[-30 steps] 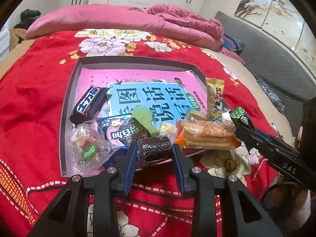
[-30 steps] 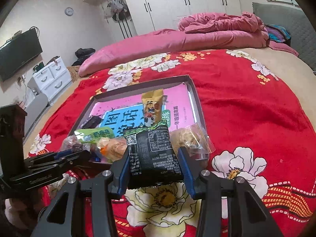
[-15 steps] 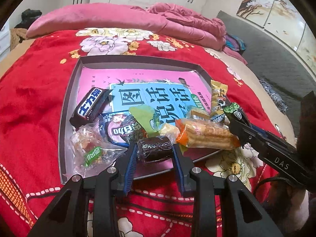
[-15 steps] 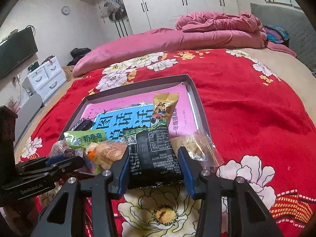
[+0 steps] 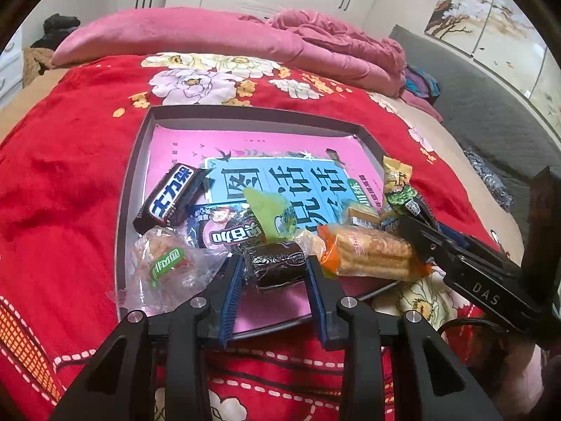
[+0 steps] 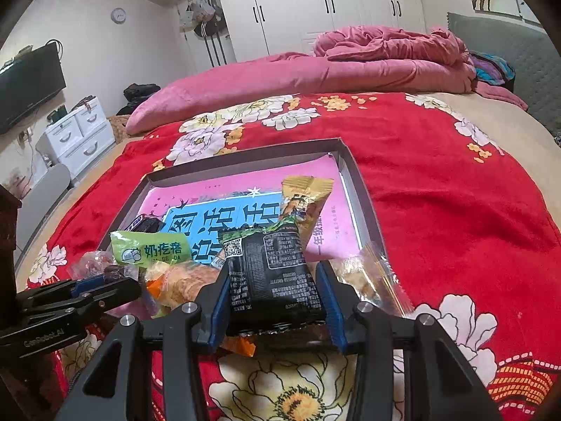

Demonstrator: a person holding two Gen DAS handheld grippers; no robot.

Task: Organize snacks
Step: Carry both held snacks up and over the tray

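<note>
A small dark roll [image 5: 277, 266] is being gripped by the left gripper [image 5: 275, 280], a black packet [image 6: 273, 277] by the right gripper [image 6: 275, 298]; both are being carried over the tray [image 5: 133, 189], placement pending.

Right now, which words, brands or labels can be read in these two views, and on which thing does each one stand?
"DAS": right gripper body.
"GenRobot.AI": left gripper body, faint.
"士力架": dark chocolate bar.
"奶疙瘩", "GE DA" below: green snack packet.
"图", "话": blue book cover in the box; remaining characters partly hidden.
Black snack packet between the right fingers: QR code, print too small.
Pink round packet: upside down, unreadable.
</note>
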